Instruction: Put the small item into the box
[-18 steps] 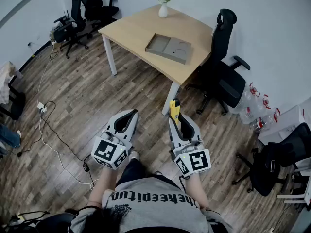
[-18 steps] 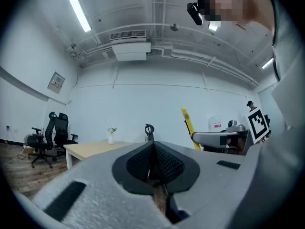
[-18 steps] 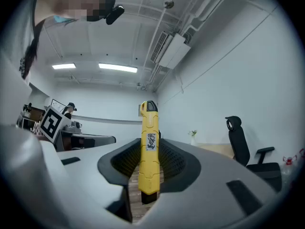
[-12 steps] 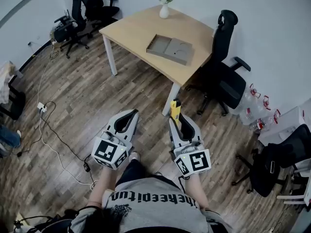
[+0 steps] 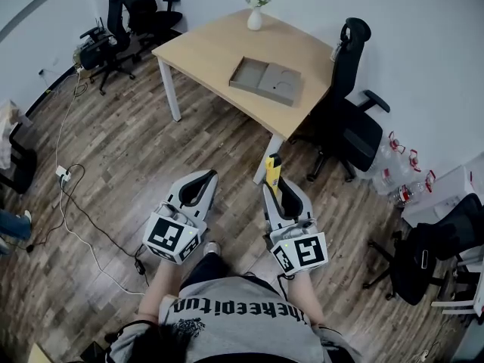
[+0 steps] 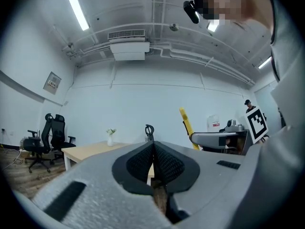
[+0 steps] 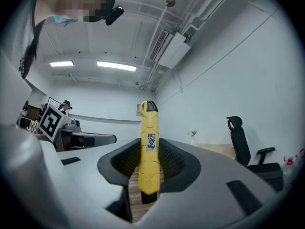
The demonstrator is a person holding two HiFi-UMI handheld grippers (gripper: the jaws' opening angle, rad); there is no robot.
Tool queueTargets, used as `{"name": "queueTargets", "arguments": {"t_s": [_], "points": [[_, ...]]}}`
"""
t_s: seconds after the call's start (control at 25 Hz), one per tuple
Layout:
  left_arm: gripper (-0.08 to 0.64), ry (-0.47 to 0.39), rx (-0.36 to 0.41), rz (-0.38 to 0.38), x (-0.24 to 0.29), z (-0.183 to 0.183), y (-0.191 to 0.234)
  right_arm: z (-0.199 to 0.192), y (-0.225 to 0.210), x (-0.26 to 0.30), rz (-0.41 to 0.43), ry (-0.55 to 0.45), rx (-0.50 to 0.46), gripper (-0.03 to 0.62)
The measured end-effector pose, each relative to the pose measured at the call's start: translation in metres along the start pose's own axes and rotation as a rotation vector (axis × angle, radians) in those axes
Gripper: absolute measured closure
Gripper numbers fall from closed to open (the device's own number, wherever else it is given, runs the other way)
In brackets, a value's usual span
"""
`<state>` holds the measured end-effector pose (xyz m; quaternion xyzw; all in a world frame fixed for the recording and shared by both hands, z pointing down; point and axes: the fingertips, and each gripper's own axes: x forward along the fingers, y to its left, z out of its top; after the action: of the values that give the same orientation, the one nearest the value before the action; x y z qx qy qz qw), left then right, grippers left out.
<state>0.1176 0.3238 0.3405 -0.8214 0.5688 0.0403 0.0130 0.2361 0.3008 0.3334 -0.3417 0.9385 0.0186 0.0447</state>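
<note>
Currently yellow cutter [image 7: 148, 147] is gripped upright by right tongs [image 5: 278, 190]; left tongs [image 6: 153, 151] are closed, empty; box [image 5: 266, 80] is seen well beyond cutter on counter [image 5: 204, 48].

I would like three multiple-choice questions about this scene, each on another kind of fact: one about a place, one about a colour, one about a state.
1. Where does the flat open grey cardboard box lie?
A. on the light wooden table
B. on the wooden floor
C. on a black office chair

2. What colour is the long plastic cutter in the right gripper?
A. red
B. yellow
C. blue

3. How do the jaws of the left gripper stand?
A. wide apart
B. closed on a bottle
C. together, with nothing between them

Answers:
1. A, the head view shows the box resting on the tabletop.
2. B, its yellow body stands upright between the jaws.
3. C, the two jaws meet and hold nothing.
</note>
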Motion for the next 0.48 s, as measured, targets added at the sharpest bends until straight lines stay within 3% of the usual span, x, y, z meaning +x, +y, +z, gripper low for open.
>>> {"name": "queueTargets", "arguments": {"t_s": [0.48], "points": [[0.543,-0.026,0.010,-0.041,0.025,0.006,0.068,-0.006,-0.003,0.065,-0.062,-0.024,0.034,0.472]]}}
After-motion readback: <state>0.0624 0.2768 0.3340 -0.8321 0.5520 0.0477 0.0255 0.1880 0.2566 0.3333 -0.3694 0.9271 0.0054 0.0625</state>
